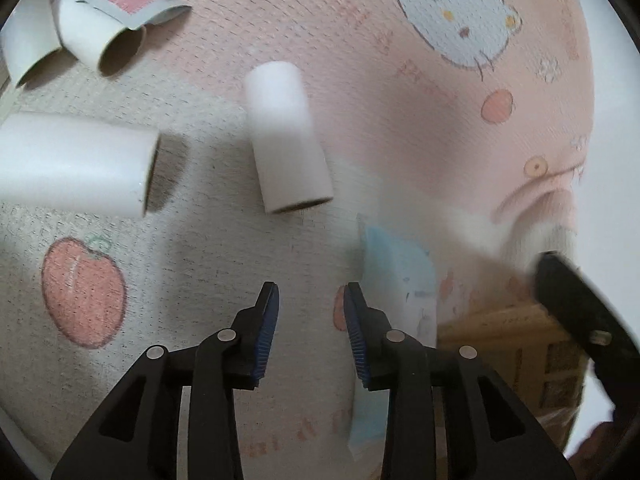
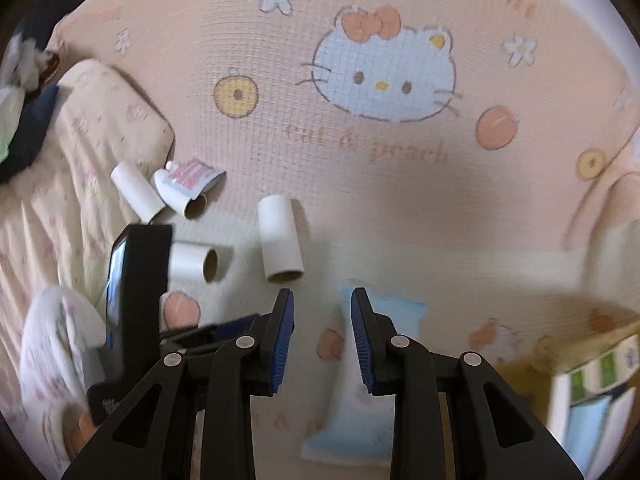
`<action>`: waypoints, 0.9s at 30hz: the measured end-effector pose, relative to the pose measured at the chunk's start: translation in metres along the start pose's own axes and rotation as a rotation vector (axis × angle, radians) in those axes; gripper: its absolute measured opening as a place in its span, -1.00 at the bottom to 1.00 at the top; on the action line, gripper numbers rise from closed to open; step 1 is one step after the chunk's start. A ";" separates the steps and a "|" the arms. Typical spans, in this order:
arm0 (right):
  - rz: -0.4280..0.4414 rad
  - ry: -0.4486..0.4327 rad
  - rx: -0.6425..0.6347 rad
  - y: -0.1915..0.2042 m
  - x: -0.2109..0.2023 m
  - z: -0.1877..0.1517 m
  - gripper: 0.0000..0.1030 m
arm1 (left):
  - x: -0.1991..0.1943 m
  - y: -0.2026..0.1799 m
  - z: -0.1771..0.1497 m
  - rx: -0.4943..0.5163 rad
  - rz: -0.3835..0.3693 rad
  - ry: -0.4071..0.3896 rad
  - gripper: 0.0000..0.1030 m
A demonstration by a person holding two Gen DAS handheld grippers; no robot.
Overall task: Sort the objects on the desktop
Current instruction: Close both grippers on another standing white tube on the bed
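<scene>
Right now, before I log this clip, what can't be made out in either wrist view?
- Blue packet: right wrist view, print blurred, partly behind the right gripper.
- Cardboard box: left wrist view, blurred, cut by the right gripper's dark body; contents unreadable.
- Left tube: left wrist view, far end cut off by the edge.
- Squeezed tube label: too small to read.

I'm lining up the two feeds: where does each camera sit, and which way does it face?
Left wrist: sits behind the left tool, looking down at the cartoon-cat sheet and white tubes; the right tool shows at the side.
Right wrist: sits behind the right tool, facing the same sheet; the left tool shows.
Shared: upright-lying tube, blue packet.
</scene>
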State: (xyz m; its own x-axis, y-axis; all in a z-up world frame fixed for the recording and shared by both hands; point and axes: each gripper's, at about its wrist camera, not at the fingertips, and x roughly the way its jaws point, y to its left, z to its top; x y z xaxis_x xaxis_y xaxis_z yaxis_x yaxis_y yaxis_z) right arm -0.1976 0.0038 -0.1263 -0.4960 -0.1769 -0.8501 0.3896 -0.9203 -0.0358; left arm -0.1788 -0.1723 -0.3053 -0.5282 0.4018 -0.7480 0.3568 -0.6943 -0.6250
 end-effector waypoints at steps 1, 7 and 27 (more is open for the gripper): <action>0.011 0.011 0.012 -0.001 0.007 0.002 -0.51 | -0.004 -0.001 0.002 0.000 0.003 -0.022 -0.27; 0.049 0.004 -0.031 0.009 0.036 0.007 -0.50 | -0.012 0.009 0.020 -0.032 0.008 -0.059 -0.24; 0.192 0.080 -0.016 0.006 0.115 0.014 -0.50 | 0.011 0.061 0.058 -0.352 -0.227 -0.019 -0.23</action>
State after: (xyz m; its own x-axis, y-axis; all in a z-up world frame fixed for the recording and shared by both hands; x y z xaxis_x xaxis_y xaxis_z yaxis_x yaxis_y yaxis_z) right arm -0.2636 -0.0274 -0.2168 -0.3482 -0.3196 -0.8813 0.4837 -0.8665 0.1231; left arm -0.2075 -0.2443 -0.3384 -0.6367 0.5076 -0.5805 0.4696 -0.3419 -0.8140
